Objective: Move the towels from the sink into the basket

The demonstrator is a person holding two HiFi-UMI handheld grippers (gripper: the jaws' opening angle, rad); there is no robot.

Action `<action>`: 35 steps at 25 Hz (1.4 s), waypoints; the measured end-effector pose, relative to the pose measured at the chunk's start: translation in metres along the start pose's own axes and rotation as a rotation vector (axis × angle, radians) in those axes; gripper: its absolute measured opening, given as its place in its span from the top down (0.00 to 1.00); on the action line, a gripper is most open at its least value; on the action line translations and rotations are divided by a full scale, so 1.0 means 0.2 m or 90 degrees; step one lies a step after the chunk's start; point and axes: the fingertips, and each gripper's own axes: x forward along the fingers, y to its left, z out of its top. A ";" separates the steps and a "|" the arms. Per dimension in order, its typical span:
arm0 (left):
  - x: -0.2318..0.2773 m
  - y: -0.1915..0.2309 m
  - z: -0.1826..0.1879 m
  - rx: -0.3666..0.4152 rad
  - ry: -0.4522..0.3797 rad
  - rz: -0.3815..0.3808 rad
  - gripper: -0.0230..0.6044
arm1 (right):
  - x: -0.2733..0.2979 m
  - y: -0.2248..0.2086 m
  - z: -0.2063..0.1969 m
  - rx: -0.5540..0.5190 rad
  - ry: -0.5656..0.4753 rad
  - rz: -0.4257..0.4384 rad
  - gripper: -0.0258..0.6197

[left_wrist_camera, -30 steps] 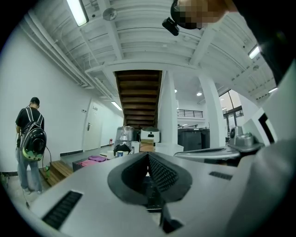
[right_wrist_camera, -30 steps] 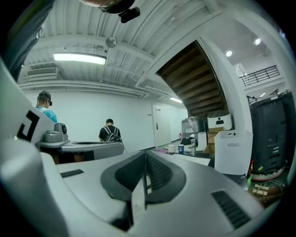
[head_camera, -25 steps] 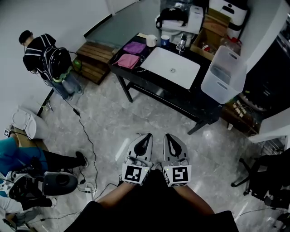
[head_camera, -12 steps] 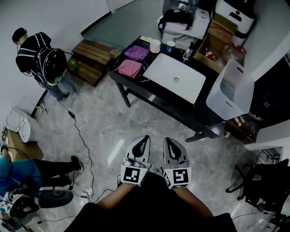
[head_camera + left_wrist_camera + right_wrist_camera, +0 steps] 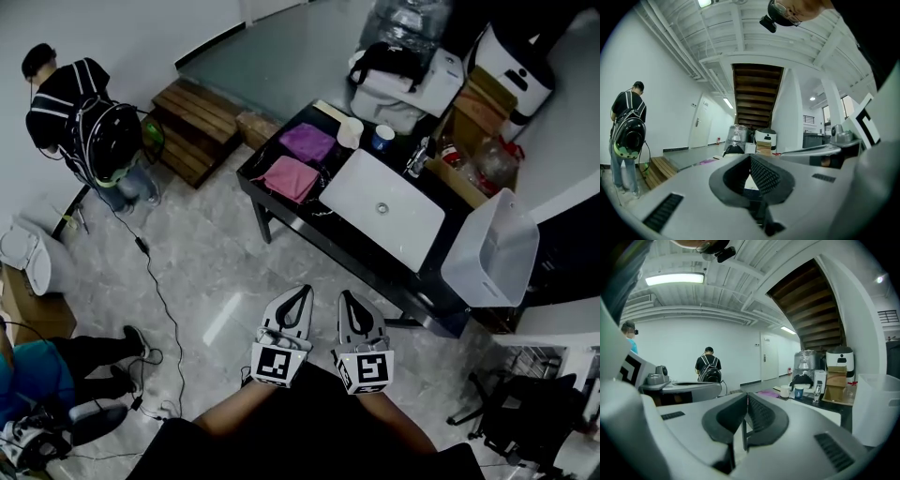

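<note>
Closer than a second ago, the black desk [image 5: 389,267] crosses the frame's upper right on a grey marble floor [image 5: 206,272], with a white sink [image 5: 384,208] inset and a white basket [image 5: 492,253] at its right end. A pink towel [image 5: 289,178] and a purple towel [image 5: 312,142] lie flat left of the sink. We hold our left hand-held gripper [image 5: 298,298] and right hand-held gripper [image 5: 345,300] closed and empty at bottom centre.

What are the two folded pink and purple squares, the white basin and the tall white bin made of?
Pink towel and purple towel: soft matte cloth, folded, limp edges. Sink: smooth white, probably ceramic or resin. Basket: likely plastic, thin translucent white walls.
</note>
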 end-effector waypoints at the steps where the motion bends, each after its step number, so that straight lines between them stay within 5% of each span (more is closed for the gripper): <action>1: 0.04 0.06 0.00 0.004 0.004 -0.001 0.95 | 0.07 0.00 0.01 0.000 0.003 0.001 0.93; 12: 0.33 0.46 0.01 0.000 0.044 -0.060 0.95 | 0.58 0.03 0.14 0.009 0.010 -0.021 0.93; 23: 0.54 0.63 -0.04 -0.015 0.055 -0.058 0.95 | 0.94 -0.06 0.04 0.037 0.063 0.035 0.93; 35: 0.99 0.97 -0.07 0.015 0.092 0.046 0.95 | 1.51 -0.32 -0.04 0.044 0.100 0.096 0.93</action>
